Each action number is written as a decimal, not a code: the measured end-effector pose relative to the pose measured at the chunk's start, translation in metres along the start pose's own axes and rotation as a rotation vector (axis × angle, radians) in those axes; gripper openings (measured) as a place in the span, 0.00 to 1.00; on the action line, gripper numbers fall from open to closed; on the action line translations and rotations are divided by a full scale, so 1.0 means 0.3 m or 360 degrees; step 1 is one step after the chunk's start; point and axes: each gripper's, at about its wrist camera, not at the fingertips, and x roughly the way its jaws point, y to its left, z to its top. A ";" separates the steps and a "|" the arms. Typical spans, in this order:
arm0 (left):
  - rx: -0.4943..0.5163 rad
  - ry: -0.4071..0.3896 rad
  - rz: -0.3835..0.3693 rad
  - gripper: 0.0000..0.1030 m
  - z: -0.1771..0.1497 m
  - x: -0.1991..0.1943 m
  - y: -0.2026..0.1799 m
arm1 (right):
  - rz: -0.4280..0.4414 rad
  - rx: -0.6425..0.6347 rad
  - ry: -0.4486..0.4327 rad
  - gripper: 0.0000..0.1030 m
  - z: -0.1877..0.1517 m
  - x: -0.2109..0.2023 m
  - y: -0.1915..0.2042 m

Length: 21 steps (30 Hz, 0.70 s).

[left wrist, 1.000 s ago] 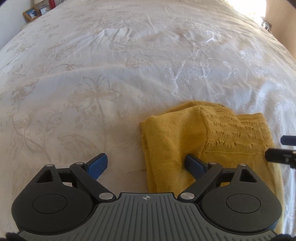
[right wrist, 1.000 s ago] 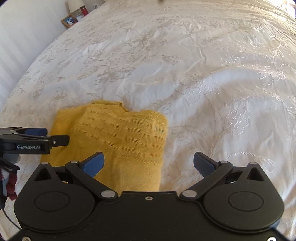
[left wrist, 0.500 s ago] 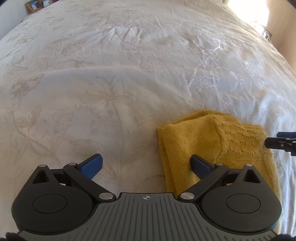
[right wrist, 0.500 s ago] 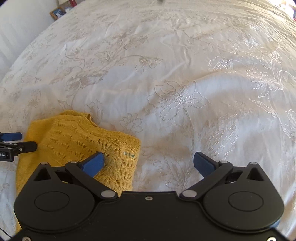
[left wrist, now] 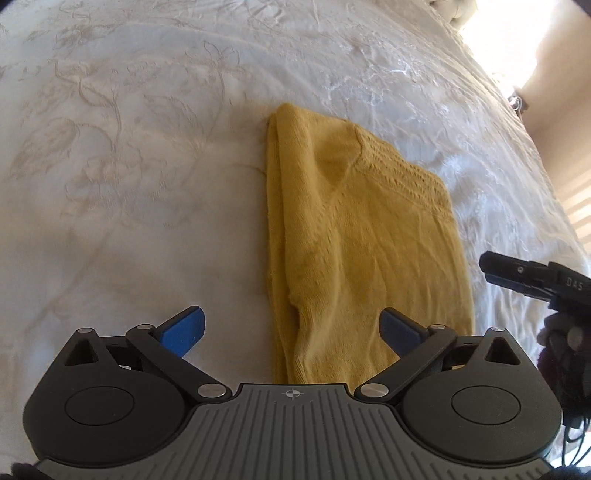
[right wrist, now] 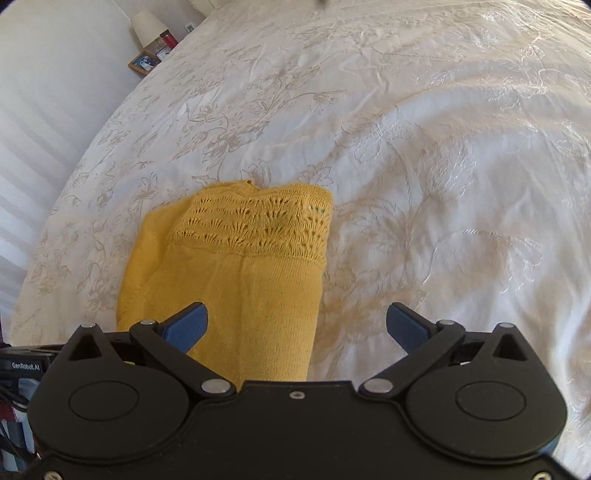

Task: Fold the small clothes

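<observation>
A folded mustard-yellow knit garment point(left wrist: 365, 236) lies flat on the white embroidered bedspread point(left wrist: 129, 177). It also shows in the right wrist view point(right wrist: 243, 266), with a lace-pattern band at its far end. My left gripper point(left wrist: 291, 330) is open and empty, hovering over the garment's near left edge. My right gripper point(right wrist: 297, 326) is open and empty over the garment's near right edge. The right gripper's tip point(left wrist: 517, 275) shows at the right in the left wrist view.
The bedspread point(right wrist: 424, 147) stretches far on all sides. A lamp point(right wrist: 147, 27) and a picture frame point(right wrist: 144, 63) stand on a nightstand beyond the far left corner. A white wall is to the left.
Both grippers have drawn back toward the garment's near end and turned, so the garment now lies lengthwise ahead of each. Both stay open and empty.
</observation>
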 end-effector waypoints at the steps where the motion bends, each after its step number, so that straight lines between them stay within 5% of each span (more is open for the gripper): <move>1: 0.0000 0.0014 -0.0010 0.99 -0.008 0.012 -0.004 | 0.0009 0.0004 0.0001 0.99 0.002 0.004 0.000; 21: 0.0125 0.0039 -0.0207 0.99 0.105 0.185 -0.065 | 0.0400 0.0068 0.0150 1.00 0.153 0.294 0.005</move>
